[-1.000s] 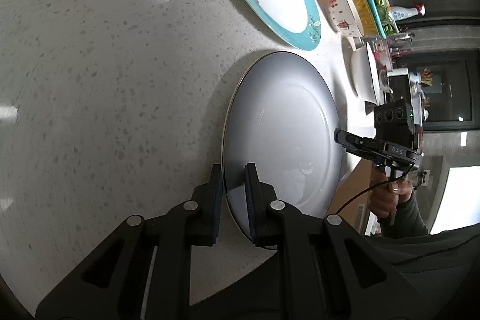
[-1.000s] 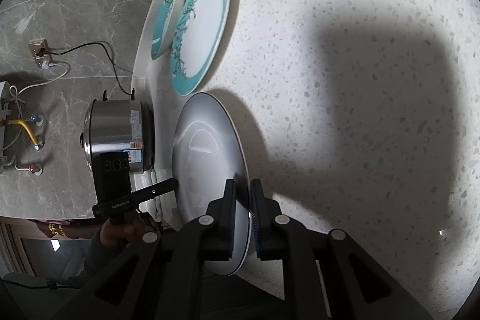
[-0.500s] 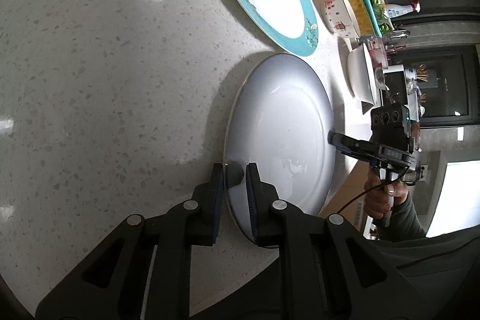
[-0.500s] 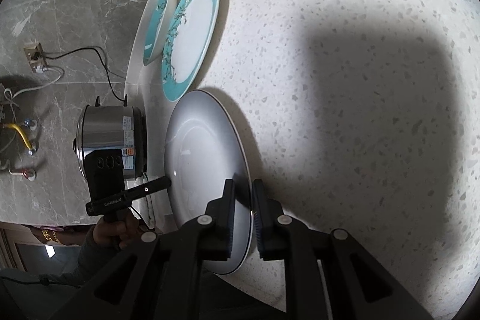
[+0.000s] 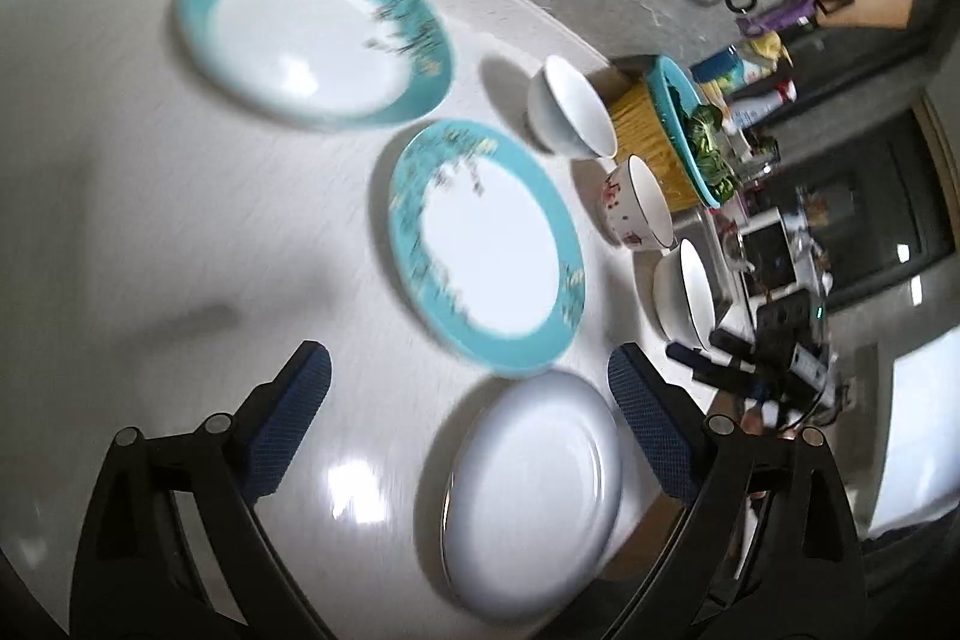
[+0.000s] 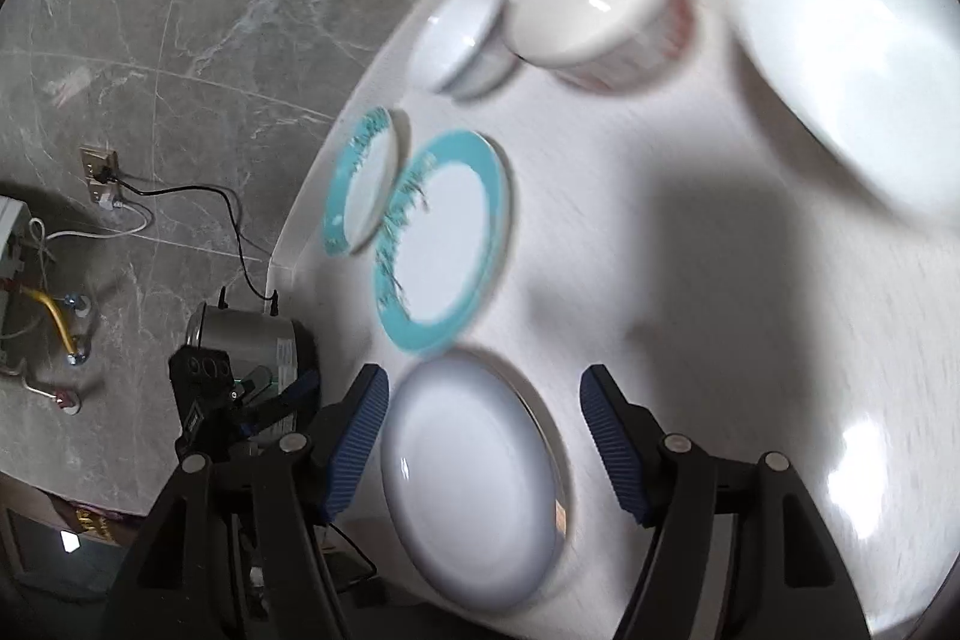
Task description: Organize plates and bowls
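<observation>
Both tongs, clamped on the white plate's rim a second ago, are now opening and empty: left tongs [image 5: 468,388], right tongs [image 6: 483,415]. The white plate [image 5: 531,496] lies released on the desk [image 5: 150,220], lower centre, just beside a teal-rimmed plate [image 5: 486,250]; this placement looks finished.

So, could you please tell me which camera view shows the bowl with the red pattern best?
The left wrist view: the red-patterned bowl is fairly sharp there, showing its red marks and dark rim beside two white bowls. In the right wrist view it is larger but heavily blurred, its pattern barely visible.
</observation>
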